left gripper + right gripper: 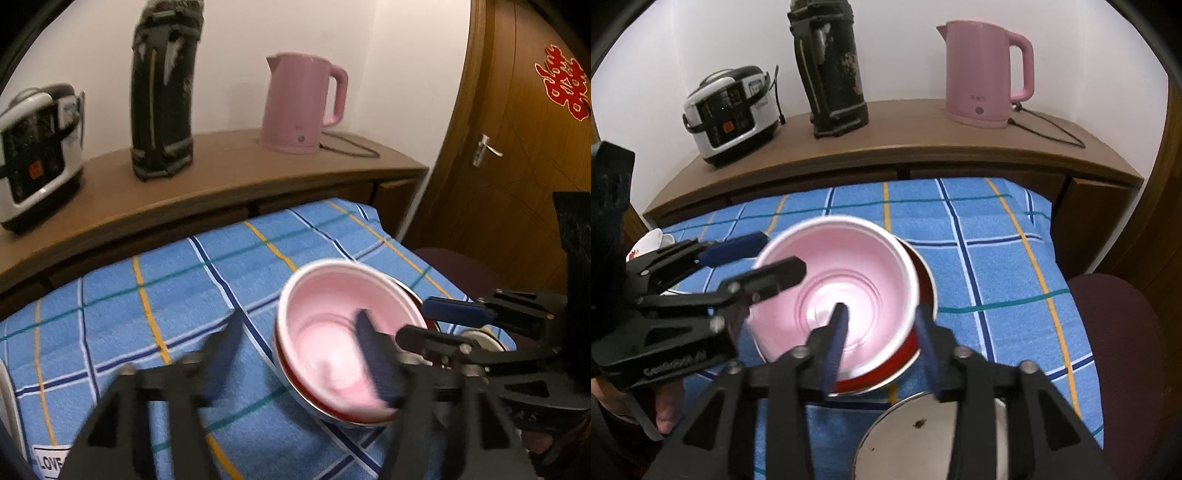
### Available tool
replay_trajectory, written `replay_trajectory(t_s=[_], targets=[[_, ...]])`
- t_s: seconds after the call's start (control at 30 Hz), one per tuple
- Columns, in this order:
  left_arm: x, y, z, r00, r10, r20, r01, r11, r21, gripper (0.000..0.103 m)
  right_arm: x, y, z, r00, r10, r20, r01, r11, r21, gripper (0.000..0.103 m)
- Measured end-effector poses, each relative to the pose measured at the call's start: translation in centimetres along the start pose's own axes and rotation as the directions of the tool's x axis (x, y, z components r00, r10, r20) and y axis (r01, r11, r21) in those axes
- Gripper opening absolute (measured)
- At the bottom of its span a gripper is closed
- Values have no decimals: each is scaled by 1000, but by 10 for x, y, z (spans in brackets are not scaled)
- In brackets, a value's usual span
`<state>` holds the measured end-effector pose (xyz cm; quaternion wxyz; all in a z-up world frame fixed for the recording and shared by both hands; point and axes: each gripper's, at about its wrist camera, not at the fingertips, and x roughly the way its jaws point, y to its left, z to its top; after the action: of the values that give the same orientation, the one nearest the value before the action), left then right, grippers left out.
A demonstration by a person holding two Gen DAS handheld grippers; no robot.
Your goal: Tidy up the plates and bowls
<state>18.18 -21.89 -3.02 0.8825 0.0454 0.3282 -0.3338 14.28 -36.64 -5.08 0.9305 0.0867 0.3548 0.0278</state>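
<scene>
A pink bowl sits nested in a red bowl with a steel outside, on the blue checked tablecloth. My left gripper straddles the bowl's left rim with its jaws wide: one finger is inside and one outside, and neither pad presses. My right gripper straddles the near right wall of the stack. One finger is inside the pink bowl and the other stands outside the red one, both slightly apart from it.
A round steel plate lies just in front of the bowls. A white dish sits at the table's left. On the wooden sideboard stand a rice cooker, a black flask and a pink kettle. A maroon chair stands to the right.
</scene>
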Motion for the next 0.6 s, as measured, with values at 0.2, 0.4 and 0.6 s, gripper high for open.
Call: replay_trajectory(t_s=[0.2, 0.4, 0.6], targets=[[-6, 4, 2, 999, -20, 38, 20, 1000, -11, 72, -14, -9, 0, 999, -30, 42, 29, 999, 18, 49], [-11, -1, -1, 998, -20, 66, 21, 1000, -21, 72, -40, -31, -13, 996, -60, 61, 57, 997, 54, 49], [-35, -15, -15, 997, 32, 70, -26, 997, -79, 72, -63, -54, -37, 994, -101, 49, 97, 993, 73, 49]])
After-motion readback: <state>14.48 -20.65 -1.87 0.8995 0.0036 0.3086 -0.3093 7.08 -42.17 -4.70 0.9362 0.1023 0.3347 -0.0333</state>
